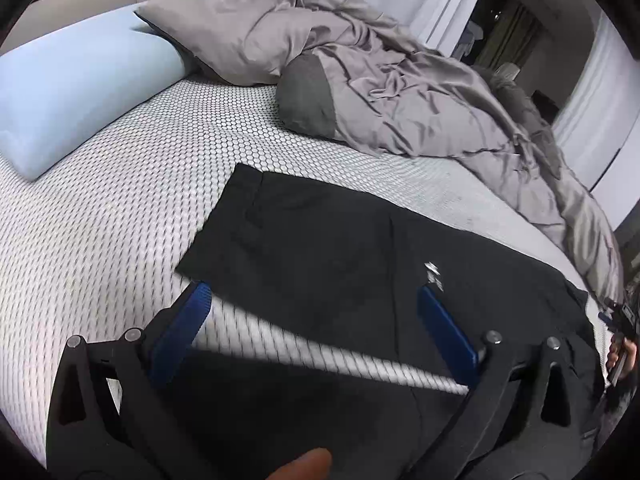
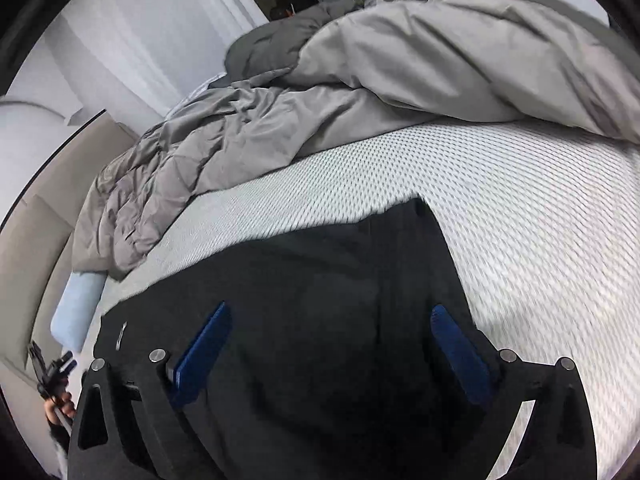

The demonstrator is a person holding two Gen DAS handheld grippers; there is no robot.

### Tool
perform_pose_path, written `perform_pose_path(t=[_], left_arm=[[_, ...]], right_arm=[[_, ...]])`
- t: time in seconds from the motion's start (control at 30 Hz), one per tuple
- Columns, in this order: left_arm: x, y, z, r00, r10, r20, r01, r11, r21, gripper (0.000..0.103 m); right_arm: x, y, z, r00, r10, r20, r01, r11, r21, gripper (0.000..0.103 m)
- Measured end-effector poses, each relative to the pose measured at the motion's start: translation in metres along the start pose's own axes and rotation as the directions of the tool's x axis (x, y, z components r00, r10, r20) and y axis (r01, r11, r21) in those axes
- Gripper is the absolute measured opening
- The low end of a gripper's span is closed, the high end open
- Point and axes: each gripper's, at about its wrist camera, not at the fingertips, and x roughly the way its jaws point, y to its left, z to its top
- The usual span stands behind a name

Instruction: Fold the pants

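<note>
Black pants (image 1: 320, 248) lie flat on the white patterned mattress (image 1: 120, 208). A small white label (image 1: 434, 274) shows on the cloth. My left gripper (image 1: 314, 296) is open with blue pads (image 1: 444, 320), hovering over the near edge of the pants and holding nothing. In the right wrist view the pants (image 2: 320, 280) spread below my right gripper (image 2: 330, 320), which is open and empty just above the cloth. The right gripper also shows at the left wrist view's far right edge (image 1: 620, 320).
A crumpled grey duvet (image 1: 400, 92) lies behind the pants; it also shows in the right wrist view (image 2: 360, 88). A light blue pillow (image 1: 72, 92) and a grey pillow (image 1: 224, 20) lie at the headboard. White curtains (image 2: 140, 48) hang beyond.
</note>
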Motion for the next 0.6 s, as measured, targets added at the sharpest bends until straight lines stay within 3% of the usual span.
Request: perform_pose_path(t=[0.1, 0.17, 0.2, 0.23, 0.27, 0.33, 0.43, 0.47, 0.5, 0.53, 0.57, 0.6], left_arm=[[0.03, 0.008, 0.011, 0.999, 0.043, -0.034, -0.042, 0.999, 0.004, 0.102], [0.045, 0.017, 0.014, 0.996, 0.068, -0.059, -0.067, 0.998, 0.011, 0.102], [0.053, 0.023, 0.016, 0.993, 0.09, -0.074, -0.09, 0.996, 0.012, 0.102], [0.06, 0.029, 0.019, 0.99, 0.109, -0.086, -0.109, 0.994, 0.009, 0.102], [0.062, 0.036, 0.018, 0.989, 0.117, -0.09, -0.117, 0.993, 0.002, 0.102], [0.068, 0.049, 0.022, 0.988, 0.115, -0.102, -0.118, 0.993, -0.026, 0.102], [0.073, 0.062, 0.023, 0.988, 0.114, -0.104, -0.121, 0.991, -0.058, 0.102], [0.075, 0.065, 0.025, 0.988, 0.115, -0.105, -0.122, 0.99, -0.069, 0.102], [0.076, 0.065, 0.024, 0.988, 0.115, -0.107, -0.123, 0.99, -0.072, 0.102], [0.074, 0.064, 0.023, 0.988, 0.112, -0.106, -0.12, 0.99, -0.072, 0.102], [0.07, 0.061, 0.02, 0.989, 0.108, -0.101, -0.115, 0.991, -0.068, 0.102], [0.061, 0.06, 0.015, 0.991, 0.098, -0.09, -0.103, 0.993, -0.057, 0.102]], right_arm=[[0.047, -0.006, 0.028, 0.994, -0.091, -0.064, 0.09, 0.996, -0.023, 0.099], [0.077, -0.009, 0.036, 0.982, -0.112, -0.154, 0.107, 0.993, -0.041, 0.084], [0.09, -0.008, 0.037, 0.966, -0.166, -0.196, 0.152, 0.985, -0.082, 0.068], [0.096, -0.007, 0.037, 0.956, -0.21, -0.204, 0.189, 0.975, -0.118, 0.049], [0.098, -0.003, 0.038, 0.957, -0.223, -0.186, 0.196, 0.969, -0.153, 0.049], [0.089, 0.002, 0.045, 0.966, -0.224, -0.125, 0.202, 0.964, -0.171, 0.033], [0.082, 0.001, 0.064, 0.956, -0.292, -0.032, 0.285, 0.948, -0.138, 0.034], [0.088, -0.001, 0.069, 0.941, -0.338, -0.017, 0.334, 0.936, -0.109, 0.036], [0.096, -0.002, 0.072, 0.919, -0.394, -0.018, 0.39, 0.915, -0.1, 0.046], [0.104, -0.002, 0.072, 0.902, -0.43, -0.034, 0.424, 0.899, -0.109, 0.064], [0.109, -0.001, 0.071, 0.885, -0.463, -0.057, 0.454, 0.883, -0.123, 0.066], [0.107, 0.003, 0.069, 0.888, -0.455, -0.068, 0.445, 0.887, -0.124, 0.066]])
